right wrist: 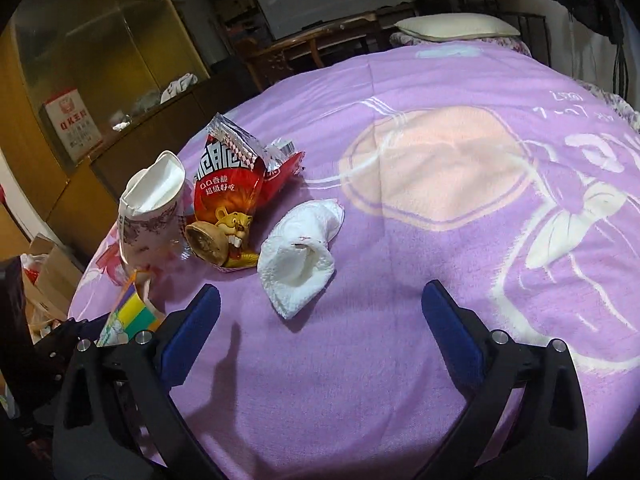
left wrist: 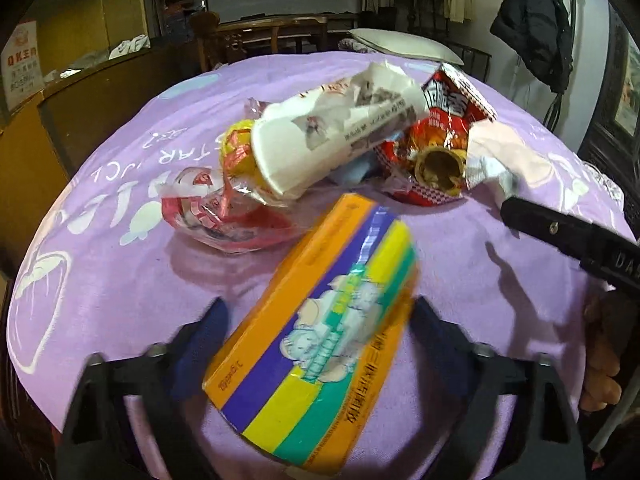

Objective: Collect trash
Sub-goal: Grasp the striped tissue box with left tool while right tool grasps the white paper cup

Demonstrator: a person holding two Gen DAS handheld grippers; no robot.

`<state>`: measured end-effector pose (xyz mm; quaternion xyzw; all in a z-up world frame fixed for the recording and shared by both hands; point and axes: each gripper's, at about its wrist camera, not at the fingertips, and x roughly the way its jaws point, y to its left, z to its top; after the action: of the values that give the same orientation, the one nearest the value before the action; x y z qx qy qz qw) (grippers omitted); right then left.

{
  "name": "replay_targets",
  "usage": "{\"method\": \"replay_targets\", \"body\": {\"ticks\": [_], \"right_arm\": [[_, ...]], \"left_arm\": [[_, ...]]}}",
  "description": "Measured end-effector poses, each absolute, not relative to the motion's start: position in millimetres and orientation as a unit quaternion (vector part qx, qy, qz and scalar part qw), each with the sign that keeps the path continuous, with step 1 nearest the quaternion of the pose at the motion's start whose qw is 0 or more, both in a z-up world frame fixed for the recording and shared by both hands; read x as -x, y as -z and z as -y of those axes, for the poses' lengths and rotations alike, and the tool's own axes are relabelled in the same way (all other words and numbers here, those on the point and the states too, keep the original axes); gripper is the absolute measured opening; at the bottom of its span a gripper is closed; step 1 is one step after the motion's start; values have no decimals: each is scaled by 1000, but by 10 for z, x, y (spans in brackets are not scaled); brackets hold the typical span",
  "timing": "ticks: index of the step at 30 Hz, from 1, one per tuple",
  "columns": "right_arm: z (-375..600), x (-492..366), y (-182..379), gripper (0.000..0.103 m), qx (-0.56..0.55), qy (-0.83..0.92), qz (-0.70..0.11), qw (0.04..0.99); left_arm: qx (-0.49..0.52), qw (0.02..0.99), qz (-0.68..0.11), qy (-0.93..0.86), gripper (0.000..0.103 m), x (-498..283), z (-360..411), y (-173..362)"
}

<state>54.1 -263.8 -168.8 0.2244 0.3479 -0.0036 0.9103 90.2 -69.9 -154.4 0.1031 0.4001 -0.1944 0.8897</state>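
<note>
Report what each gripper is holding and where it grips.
Nothing is held. The left gripper is open around the striped box; the right gripper is open above the purple blanket.

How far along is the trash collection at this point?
Nothing looks collected yet; no bin or bag is in view. In hand: the left gripper has its fingers open on either side of the striped box, not closed on it. The right gripper is open and empty, just short of the crumpled tissue. Left on the purple blanket: the paper cup, red snack bag and clear wrapper.
</note>
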Motion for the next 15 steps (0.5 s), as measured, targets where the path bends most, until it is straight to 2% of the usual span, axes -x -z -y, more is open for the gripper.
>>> {"method": "replay_targets", "body": {"ticks": [3,4,6,15], "right_arm": [[2624,-520,1688,98,-225,2,-348,910],[2624,-557,1684,98,-225,2,-348,910],[2622,-568,1685,98,-222,3,-350,910],[2577,-594,1671,98,-210,5,-350,913]], "left_arm": [[-96,893,-397,191,71,-871,642,1484],[-93,893,-397,190,69,-861,612,1460],[-88,896,-391,192,58,-788,563,1378],[-39,908,-374,183,50,-719,174,1076]]}}
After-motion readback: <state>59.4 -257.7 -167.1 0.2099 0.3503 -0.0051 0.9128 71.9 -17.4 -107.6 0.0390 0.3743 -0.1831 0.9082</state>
